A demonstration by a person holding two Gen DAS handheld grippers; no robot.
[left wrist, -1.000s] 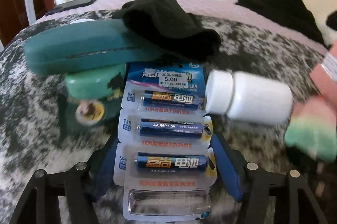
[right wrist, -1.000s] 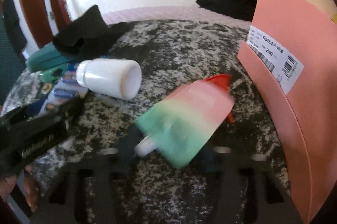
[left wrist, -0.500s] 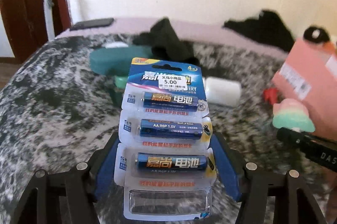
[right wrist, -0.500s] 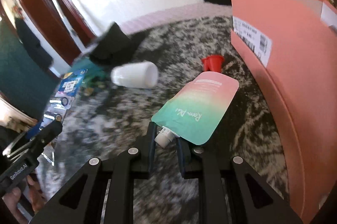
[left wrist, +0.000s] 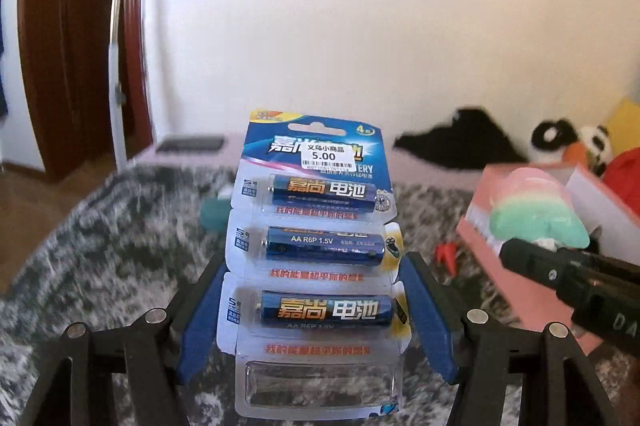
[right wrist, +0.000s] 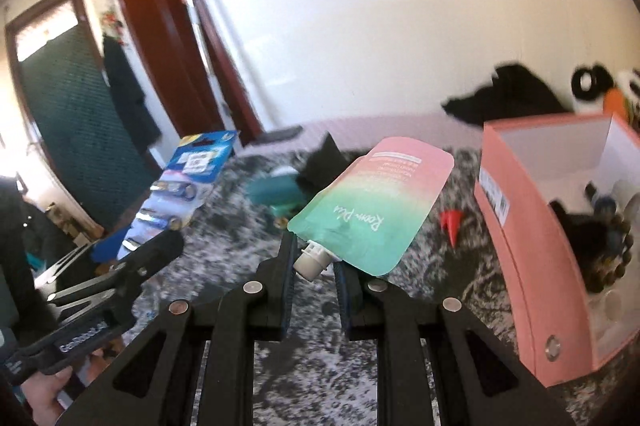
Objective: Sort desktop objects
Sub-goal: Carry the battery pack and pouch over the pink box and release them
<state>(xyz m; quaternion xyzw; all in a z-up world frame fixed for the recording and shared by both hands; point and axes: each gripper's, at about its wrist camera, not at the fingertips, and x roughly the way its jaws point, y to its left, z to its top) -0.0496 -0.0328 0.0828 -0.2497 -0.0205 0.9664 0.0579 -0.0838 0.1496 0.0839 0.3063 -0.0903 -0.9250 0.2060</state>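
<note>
My left gripper (left wrist: 316,310) is shut on a blue blister pack of AA batteries (left wrist: 316,246) and holds it upright, well above the table. The pack also shows at the left of the right wrist view (right wrist: 180,181). My right gripper (right wrist: 314,266) is shut on the white spout of a pink-and-green pouch (right wrist: 372,209), lifted above the table. The pouch shows in the left wrist view (left wrist: 536,209) in front of the open pink box (left wrist: 520,278). In the right wrist view the pink box (right wrist: 528,250) stands at the right.
The box holds a bead bracelet (right wrist: 616,258) and other small items. A red cap (right wrist: 452,222), a teal case (right wrist: 272,189) and a black cloth (right wrist: 324,161) lie on the speckled table cover (right wrist: 240,238). Black clothing (left wrist: 460,141) and plush toys (left wrist: 572,145) lie behind.
Both grippers have risen from the table with their loads. The battery pack has come up off the pile. The pouch has been lifted towards the pink box, whose open top now shows.
</note>
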